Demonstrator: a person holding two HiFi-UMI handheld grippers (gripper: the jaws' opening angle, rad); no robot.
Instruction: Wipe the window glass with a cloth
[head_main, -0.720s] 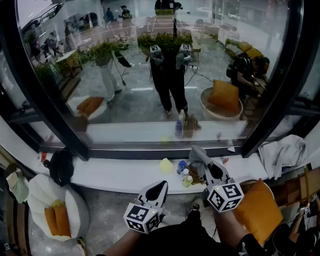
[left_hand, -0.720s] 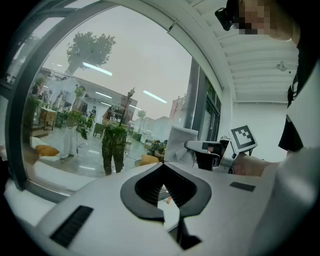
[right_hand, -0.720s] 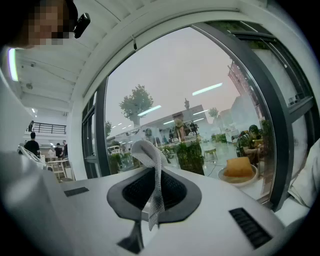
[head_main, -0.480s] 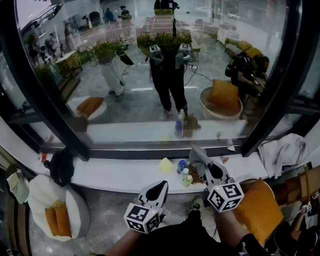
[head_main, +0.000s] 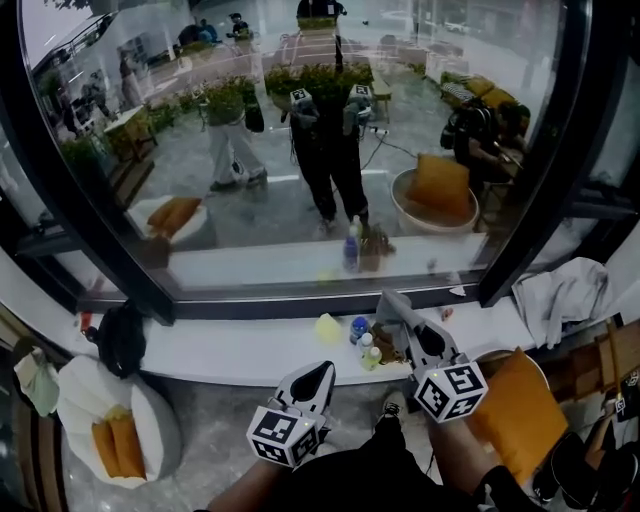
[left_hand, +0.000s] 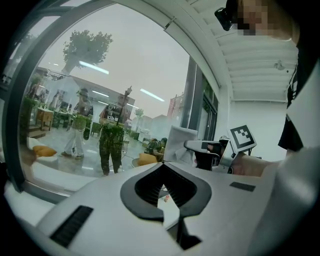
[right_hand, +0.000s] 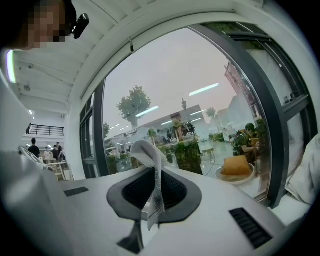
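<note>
The right tongs (right_hand: 149, 171) clamp a thin white mesh cloth (right_hand: 156, 195) at frame centre; the left tongs (left_hand: 164, 166) are closed on nothing. The large dark-framed window glass (head_main: 300, 120) fills the upper frame.

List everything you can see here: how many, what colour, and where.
window glass: one, clear with reflections, straight ahead
frame: one, black, around the glass
sill: one, white, below the glass
bottles: a small cluster, blue and pale caps, on the sill by the right claw
yellow item: one, on the sill left of the bottles
fabric: one heap, white, at the sill's right end
bag: one, black, by the sill's left end
cushion: one, orange, lower right
chair: one, white with orange padding, lower left
cloth: one, white, clamped in the right claw
left claw: white, shut, empty
right claw: white, shut on the cloth
</note>
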